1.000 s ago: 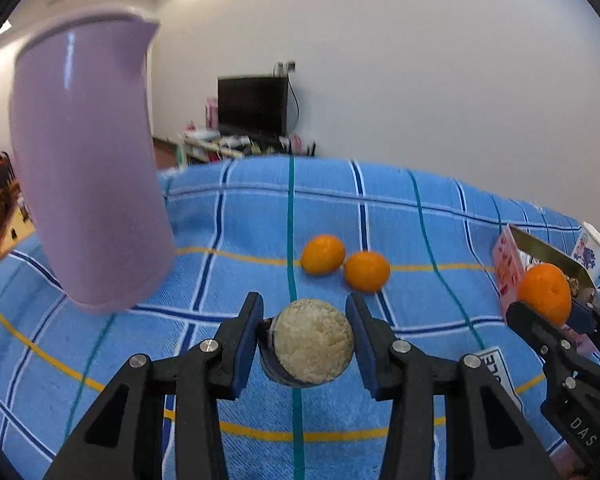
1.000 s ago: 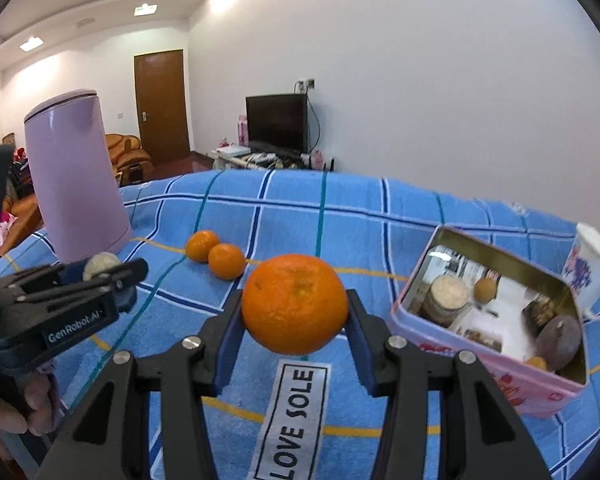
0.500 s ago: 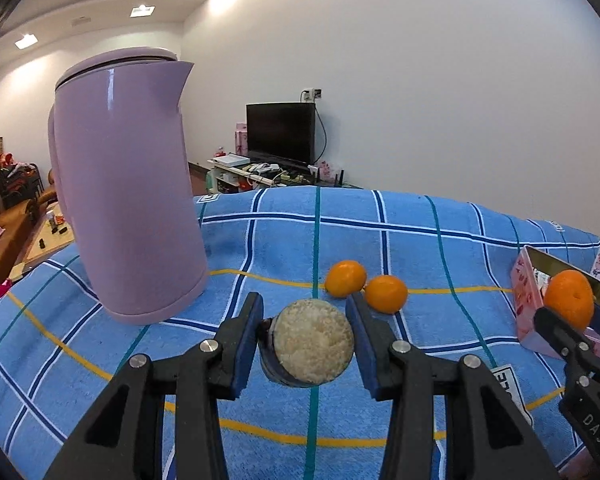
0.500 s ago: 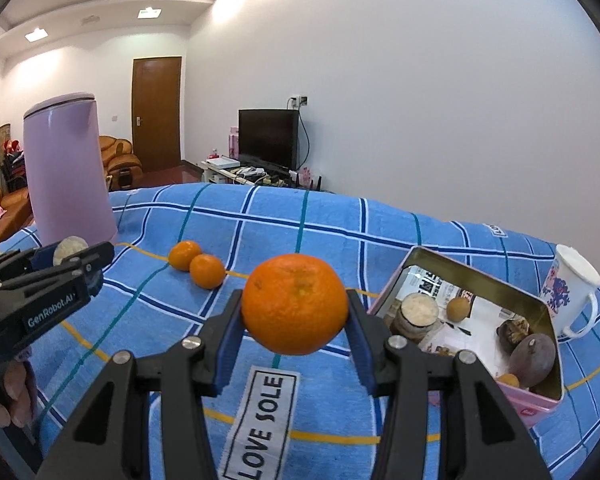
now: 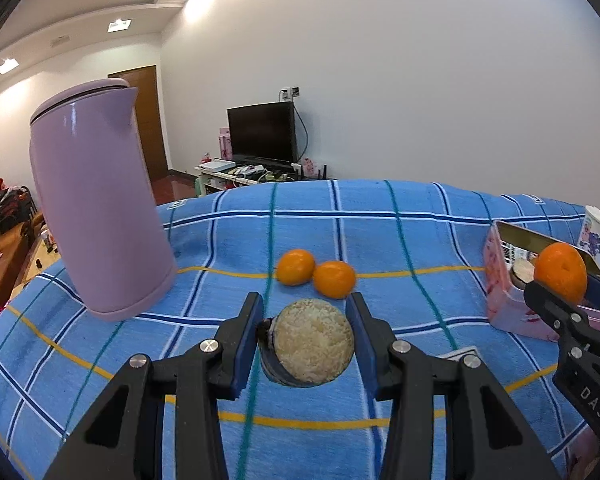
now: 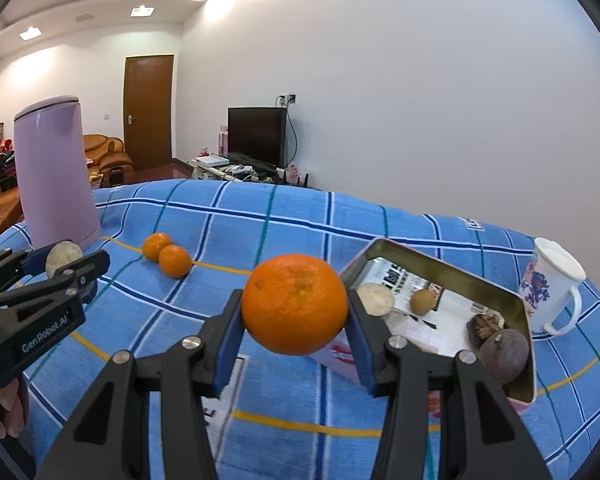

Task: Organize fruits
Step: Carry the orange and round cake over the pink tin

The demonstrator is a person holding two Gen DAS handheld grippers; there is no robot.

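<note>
Both grippers loaded above the blue checked cloth (image 6: pixel 300 220).
Left gripper (image 5: pixel 305 338) pinches a rough tan round fruit (image 5: pixel 314 346); right gripper (image 6: pixel 296 316) pinches a large orange (image 6: pixel 295 304) beside the pink rectangular tin (image 6: pixel 452 266).

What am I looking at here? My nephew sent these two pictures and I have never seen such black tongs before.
They are two hand-held grippers, each with a camera looking along its fingers. One picture is from the left gripper, shut on a rough beige round fruit. The other is from the right gripper, shut on an orange. On the blue checked cloth lie two small oranges, touching, a purple kettle, a pink tin with some fruit inside, and a flowered mug.
</note>
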